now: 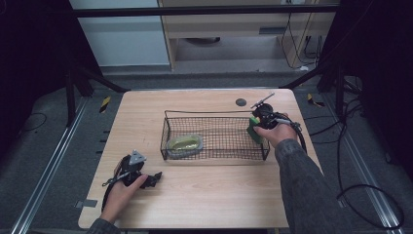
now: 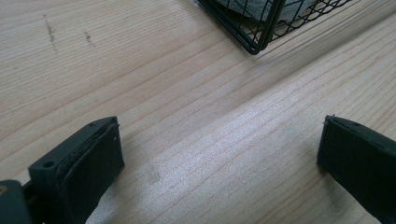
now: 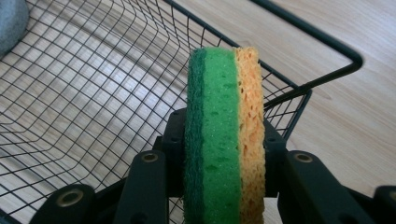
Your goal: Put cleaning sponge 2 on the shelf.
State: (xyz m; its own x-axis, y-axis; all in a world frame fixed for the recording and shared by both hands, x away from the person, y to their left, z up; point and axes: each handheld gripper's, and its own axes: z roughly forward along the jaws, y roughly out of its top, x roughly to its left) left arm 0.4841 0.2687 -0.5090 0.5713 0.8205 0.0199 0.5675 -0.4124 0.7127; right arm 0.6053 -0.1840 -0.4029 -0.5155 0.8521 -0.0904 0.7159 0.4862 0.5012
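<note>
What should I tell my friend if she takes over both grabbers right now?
Right gripper: shut on the sponge, green scrub side and yellow side squeezed between the fingers, held at the right end of the wire basket.
Left gripper: open, nothing between its fingers, low over the table near the basket's front left corner.
Green dish: already inside the basket, at its left end.
Done: sponge picked up and brought to the basket.
Left: probably lower the sponge onto the basket floor, open the fingers and pull the hand away. The left gripper has nothing to do yet.
</note>
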